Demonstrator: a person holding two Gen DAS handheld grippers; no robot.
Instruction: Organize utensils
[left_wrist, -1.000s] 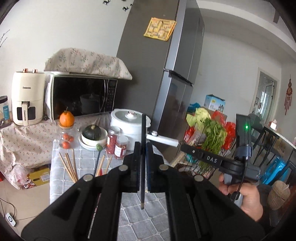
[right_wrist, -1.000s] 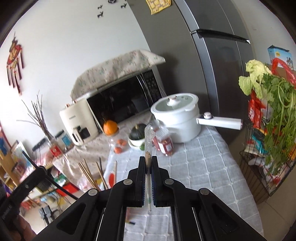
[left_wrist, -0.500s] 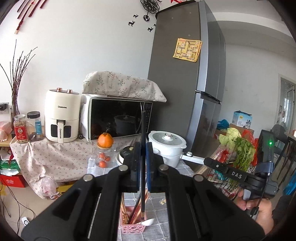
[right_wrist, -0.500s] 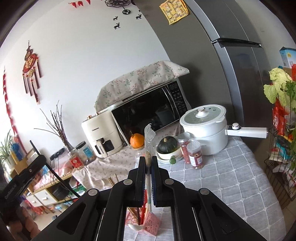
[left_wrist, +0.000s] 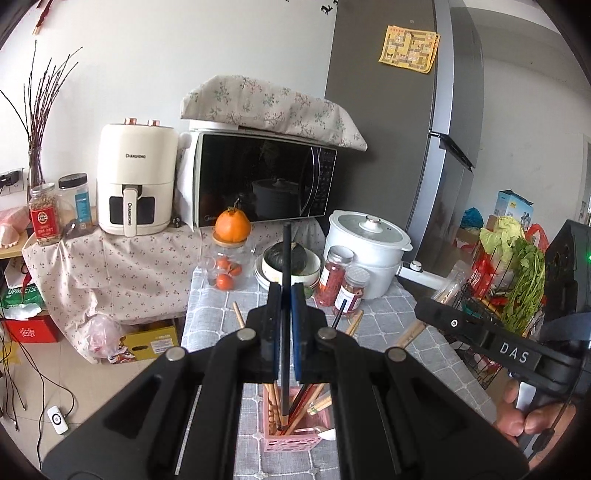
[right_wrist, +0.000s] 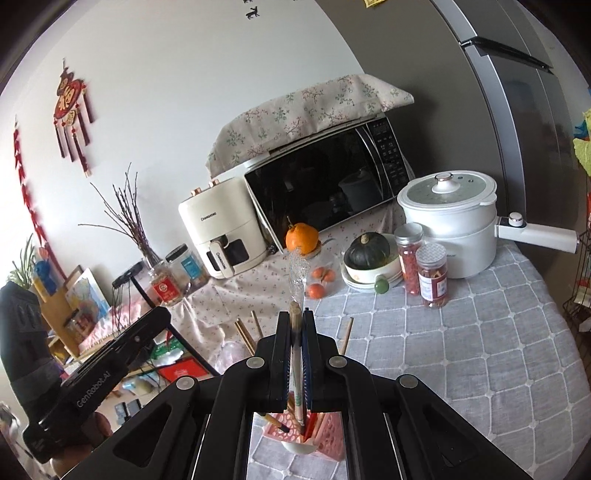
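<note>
The left gripper (left_wrist: 286, 295) has its fingers closed on a black chopstick (left_wrist: 286, 266), held upright with its lower end inside the pink basket (left_wrist: 291, 439) on the grey-clothed worktop (left_wrist: 424, 354). The right gripper (right_wrist: 295, 325) clamps a wrapped chopstick (right_wrist: 297, 291), also upright, its lower end reaching into the same basket, which already holds chopsticks and a white spoon (right_wrist: 297, 447). Loose chopsticks (right_wrist: 245, 334) lie on the cloth beyond.

Pink basket (left_wrist: 291, 439) largely behind claw (left_wrist: 286, 295)
</note>
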